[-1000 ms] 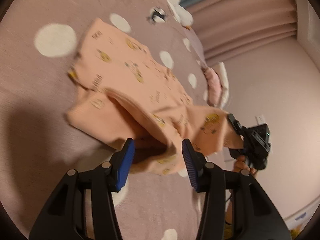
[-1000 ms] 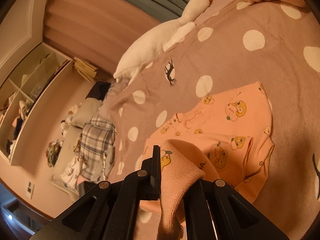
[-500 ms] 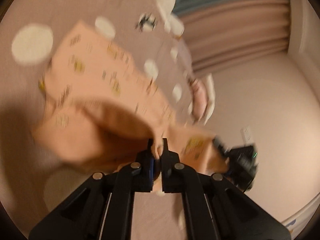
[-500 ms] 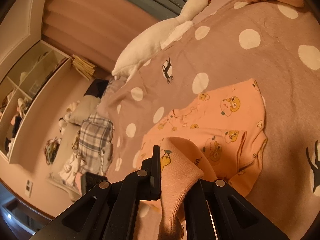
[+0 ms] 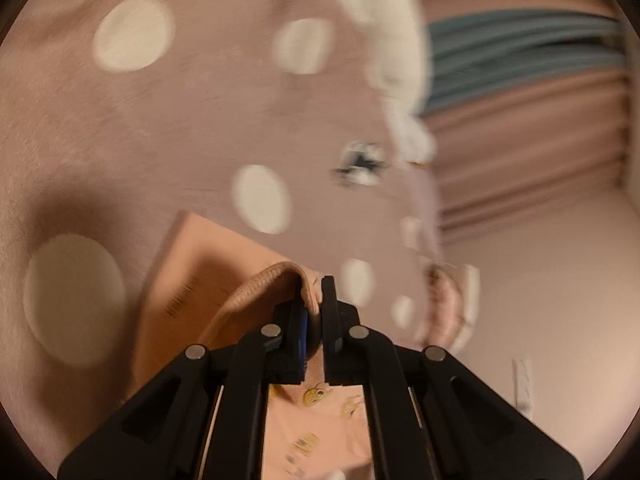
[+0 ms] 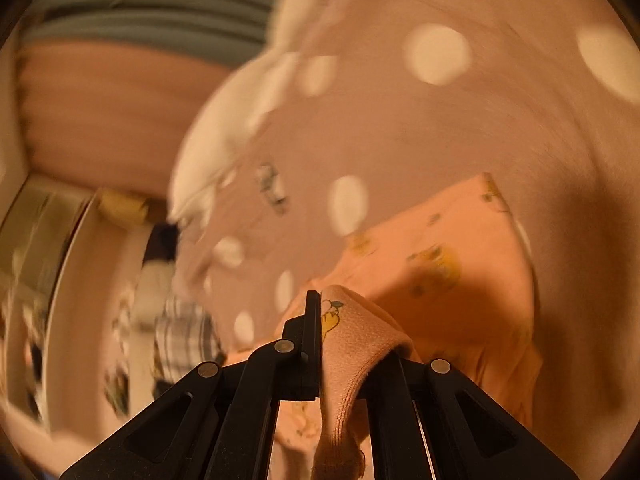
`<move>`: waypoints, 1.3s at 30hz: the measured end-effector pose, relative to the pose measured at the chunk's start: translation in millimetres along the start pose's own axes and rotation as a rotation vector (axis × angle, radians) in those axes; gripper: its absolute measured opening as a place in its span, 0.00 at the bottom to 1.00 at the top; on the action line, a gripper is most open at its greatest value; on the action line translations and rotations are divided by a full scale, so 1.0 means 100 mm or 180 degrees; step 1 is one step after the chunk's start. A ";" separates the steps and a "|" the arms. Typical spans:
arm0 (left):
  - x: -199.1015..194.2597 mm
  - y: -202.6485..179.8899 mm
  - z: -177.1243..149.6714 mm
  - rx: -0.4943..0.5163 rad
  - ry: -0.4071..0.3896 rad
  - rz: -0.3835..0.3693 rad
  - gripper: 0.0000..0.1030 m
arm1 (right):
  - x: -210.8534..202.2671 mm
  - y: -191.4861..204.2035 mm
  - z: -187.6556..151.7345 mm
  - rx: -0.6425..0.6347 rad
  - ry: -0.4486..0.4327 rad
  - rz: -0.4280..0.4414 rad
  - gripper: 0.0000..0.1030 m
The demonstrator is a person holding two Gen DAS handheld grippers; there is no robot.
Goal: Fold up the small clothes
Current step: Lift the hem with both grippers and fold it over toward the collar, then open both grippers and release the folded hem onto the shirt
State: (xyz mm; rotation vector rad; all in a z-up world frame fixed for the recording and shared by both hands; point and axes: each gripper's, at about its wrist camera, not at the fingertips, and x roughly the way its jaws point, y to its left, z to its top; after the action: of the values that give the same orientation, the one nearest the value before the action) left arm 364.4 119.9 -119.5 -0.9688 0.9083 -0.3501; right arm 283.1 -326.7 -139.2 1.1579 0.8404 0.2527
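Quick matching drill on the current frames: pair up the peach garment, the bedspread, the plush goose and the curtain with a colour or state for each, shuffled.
Things:
1. peach garment
2. bedspread
3. plush goose
4. curtain

States:
A. white, lying at the far edge of the bed
B. mauve with cream dots
C. pleated, grey-blue band above pink
D. pinched by the left gripper and the right gripper

Pairs: 1-D, 2-B, 3-A, 4-C

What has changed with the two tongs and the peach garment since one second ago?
The left tongs were open around the peach garment's edge; they closed on it. Both views swung toward the white plush goose. The right tongs kept their grip on the ribbed hem.
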 end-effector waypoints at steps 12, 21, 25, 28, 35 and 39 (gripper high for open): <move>-0.15 0.25 0.21 0.0454 -0.0037 0.0732 0.35 | -0.39 -0.04 0.27 -0.0460 -0.0368 -0.0449 0.30; 0.00 -0.18 -0.74 0.2184 0.0867 0.0741 0.25 | 0.05 0.48 -0.57 -0.2174 0.0557 -0.0886 0.17; 0.38 -0.18 -0.78 0.2294 0.0850 0.1057 0.24 | 0.50 0.40 -0.64 -0.2347 0.0692 -0.1463 0.16; 0.55 -0.30 -0.56 0.2184 0.0623 0.1093 0.24 | 0.68 0.52 -0.51 -0.2432 0.0470 -0.1472 0.16; 0.44 -0.44 0.05 0.1416 0.0109 0.0739 0.26 | 0.43 0.80 0.03 -0.1957 -0.0203 -0.0935 0.16; 0.12 -0.29 -0.05 0.1632 0.0186 0.0769 0.28 | 0.19 0.66 -0.08 -0.2082 -0.0112 -0.0949 0.16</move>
State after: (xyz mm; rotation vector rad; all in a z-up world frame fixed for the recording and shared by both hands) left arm 371.2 94.1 -102.3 -0.3753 0.9166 -0.3812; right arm 305.7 -282.9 -90.3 0.4195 0.8031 0.2342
